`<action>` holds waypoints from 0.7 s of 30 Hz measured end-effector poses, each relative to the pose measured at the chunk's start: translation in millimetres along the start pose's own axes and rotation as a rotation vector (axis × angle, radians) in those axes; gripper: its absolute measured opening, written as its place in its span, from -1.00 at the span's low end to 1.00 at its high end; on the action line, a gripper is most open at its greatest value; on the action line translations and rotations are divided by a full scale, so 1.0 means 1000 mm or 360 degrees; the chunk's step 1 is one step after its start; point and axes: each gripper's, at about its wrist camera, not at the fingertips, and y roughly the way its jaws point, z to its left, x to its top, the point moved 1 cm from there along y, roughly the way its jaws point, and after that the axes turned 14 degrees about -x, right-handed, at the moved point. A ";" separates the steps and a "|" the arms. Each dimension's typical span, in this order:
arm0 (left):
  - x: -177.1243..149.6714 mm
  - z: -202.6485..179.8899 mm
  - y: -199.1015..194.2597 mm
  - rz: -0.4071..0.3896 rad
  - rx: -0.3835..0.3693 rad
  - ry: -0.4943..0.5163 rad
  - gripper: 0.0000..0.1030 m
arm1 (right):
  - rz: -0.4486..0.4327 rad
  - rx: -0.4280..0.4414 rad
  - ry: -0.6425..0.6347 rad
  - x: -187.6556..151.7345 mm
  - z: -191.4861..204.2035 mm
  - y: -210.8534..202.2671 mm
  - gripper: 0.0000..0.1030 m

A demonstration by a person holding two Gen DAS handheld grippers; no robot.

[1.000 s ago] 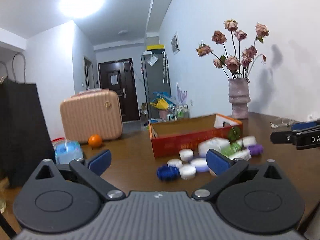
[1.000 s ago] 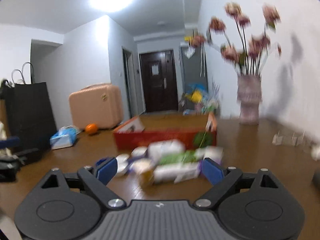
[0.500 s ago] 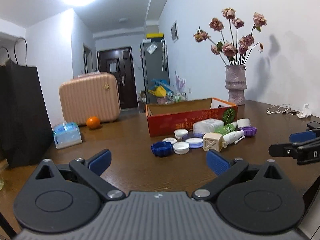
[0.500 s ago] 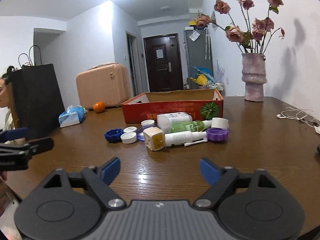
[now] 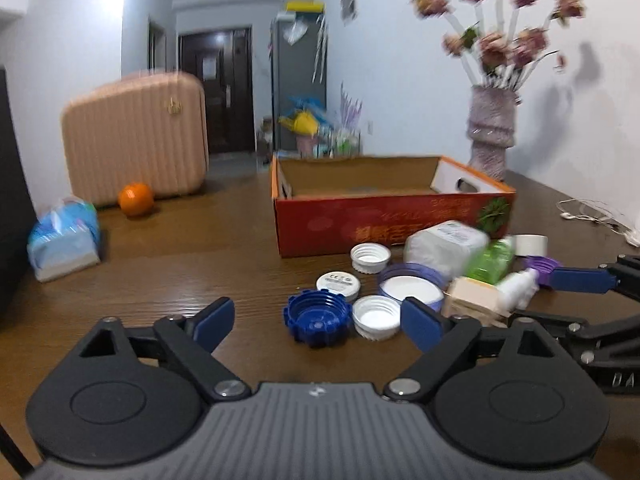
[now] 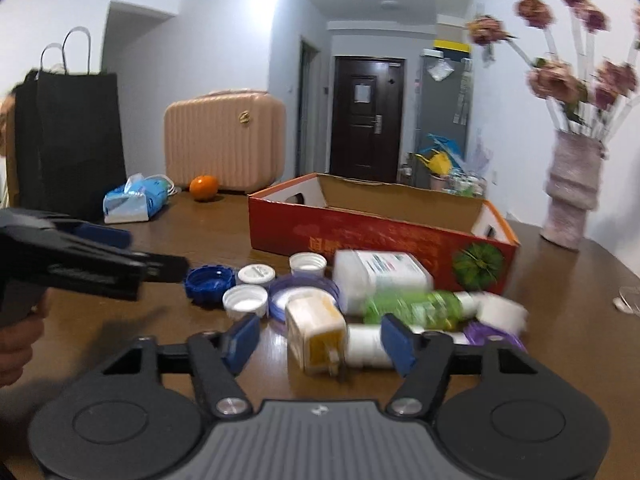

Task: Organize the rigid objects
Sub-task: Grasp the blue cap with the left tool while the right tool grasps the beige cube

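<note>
We hold two grippers over a brown table [image 5: 168,264], both with jaws spread wide and nothing between them. Our left gripper [image 5: 318,322] points at a blue cap [image 5: 318,318], which lies on the table just ahead of its fingers, touching a white cap [image 5: 376,316]. Our right gripper [image 6: 318,338] faces a cream cube [image 6: 316,330] that lies between its blue fingertips without either one touching it. Only the left view shows a white cable [image 5: 592,216] at the far right of the table, and it shows the right gripper from the side. Only the right view shows a black bag [image 6: 68,144] in full and the person's hand [image 6: 18,344] on the left gripper's handle. Both views show the open red box [image 5: 384,216] behind the clutter, the vase [image 5: 490,132] of dried roses, the pink suitcase [image 5: 136,136], one orange [image 5: 136,199] and one tissue pack [image 5: 64,240]. We count three white caps, one blue cap, one purple cap [image 6: 494,332], one wide purple-rimmed lid [image 6: 298,294], one green bottle [image 6: 416,308], one white bottle [image 6: 366,346], one white tub [image 6: 378,274], one tape roll [image 5: 530,245] and one cube, all loose in front of the box.
</note>
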 end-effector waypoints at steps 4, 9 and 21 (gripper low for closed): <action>0.005 0.022 0.043 0.0154 -0.0069 -0.0122 0.43 | 0.0073 0.0022 -0.0073 0.010 0.009 0.037 -0.06; 0.002 0.036 0.061 0.0218 -0.0095 -0.0182 0.22 | 0.0187 0.0067 -0.0091 0.010 0.011 0.059 -0.30; -0.006 0.029 0.024 0.0167 -0.0118 -0.0253 0.08 | 0.0173 0.0052 -0.0069 0.005 0.012 0.025 -0.40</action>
